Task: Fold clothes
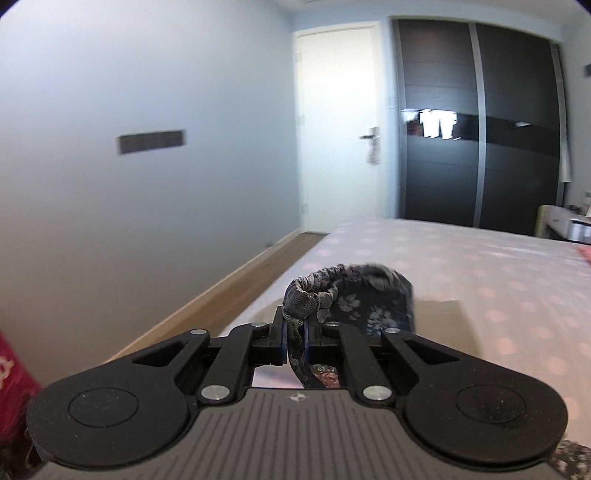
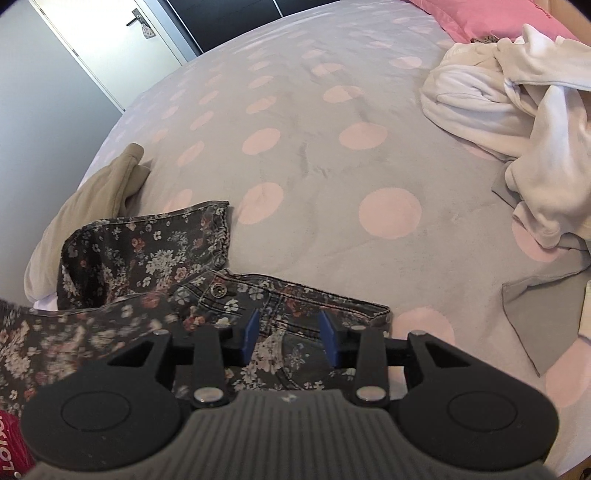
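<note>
A pair of dark floral jeans [image 2: 155, 258] lies on the polka-dot bed [image 2: 314, 166]; the waistband with a metal button [image 2: 218, 290] faces me. My right gripper [image 2: 290, 334] is open, its blue pads on either side of the waistband just above the fabric. My left gripper [image 1: 294, 334] is shut on a bunched fold of the floral jeans [image 1: 354, 295] and holds it lifted above the bed [image 1: 480, 266]. The rest of the garment is hidden below the left gripper's body.
A beige garment [image 2: 92, 195] lies at the bed's left edge. A heap of white clothes [image 2: 517, 110] and a grey cloth [image 2: 539, 310] lie on the right, a pink pillow [image 2: 480, 14] at the back. Wall, door [image 1: 340, 125] and dark wardrobe [image 1: 480, 122] stand beyond.
</note>
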A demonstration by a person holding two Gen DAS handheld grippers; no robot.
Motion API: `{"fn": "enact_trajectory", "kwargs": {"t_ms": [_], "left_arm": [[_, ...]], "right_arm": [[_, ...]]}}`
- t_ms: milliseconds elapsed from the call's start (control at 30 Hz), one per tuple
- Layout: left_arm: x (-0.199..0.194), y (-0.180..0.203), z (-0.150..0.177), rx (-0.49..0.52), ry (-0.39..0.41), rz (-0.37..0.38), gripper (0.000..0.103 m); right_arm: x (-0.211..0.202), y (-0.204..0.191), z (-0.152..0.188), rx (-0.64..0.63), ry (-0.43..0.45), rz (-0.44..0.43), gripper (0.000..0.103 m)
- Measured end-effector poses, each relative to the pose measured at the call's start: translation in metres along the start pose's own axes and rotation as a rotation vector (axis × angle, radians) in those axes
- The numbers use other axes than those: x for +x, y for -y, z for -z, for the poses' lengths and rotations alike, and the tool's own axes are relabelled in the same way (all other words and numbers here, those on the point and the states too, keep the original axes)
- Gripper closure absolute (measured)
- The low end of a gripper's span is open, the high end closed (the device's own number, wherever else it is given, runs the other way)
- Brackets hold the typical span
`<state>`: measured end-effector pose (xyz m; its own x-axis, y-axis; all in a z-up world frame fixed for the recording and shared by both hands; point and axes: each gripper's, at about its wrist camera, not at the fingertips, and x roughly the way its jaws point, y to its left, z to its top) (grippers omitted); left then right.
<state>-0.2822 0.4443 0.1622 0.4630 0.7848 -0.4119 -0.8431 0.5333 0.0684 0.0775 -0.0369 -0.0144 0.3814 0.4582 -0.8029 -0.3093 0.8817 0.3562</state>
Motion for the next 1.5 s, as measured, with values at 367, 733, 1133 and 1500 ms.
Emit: {"fn": "enact_trajectory", "kwargs": {"t_ms": [367, 733, 1133, 1500], "left_arm": [[0.092, -0.052, 0.077, -0.042, -0.287, -0.165, 0.097], [0.115, -0.047, 0.104, -0.105, -0.429, -0.037, 0.088], [0.084, 0.07, 0.052, 0.102, -0.258, 0.248, 0.085], [0.094, 0.256, 0.056, 0.442, -0.236, 0.51, 0.083]], "right_arm": [[0.027, 0.001, -0.002, -0.046, -0.035, 0.094, 0.061], [0.036, 0.0, -0.004, -0.09, 0.03, 0.173, 0.062], [0.043, 0.007, -0.02, -0.128, -0.068, 0.174, 0.052], [0.065, 0.025, -0.033, -0.204, -0.19, 0.126, 0.041]]}}
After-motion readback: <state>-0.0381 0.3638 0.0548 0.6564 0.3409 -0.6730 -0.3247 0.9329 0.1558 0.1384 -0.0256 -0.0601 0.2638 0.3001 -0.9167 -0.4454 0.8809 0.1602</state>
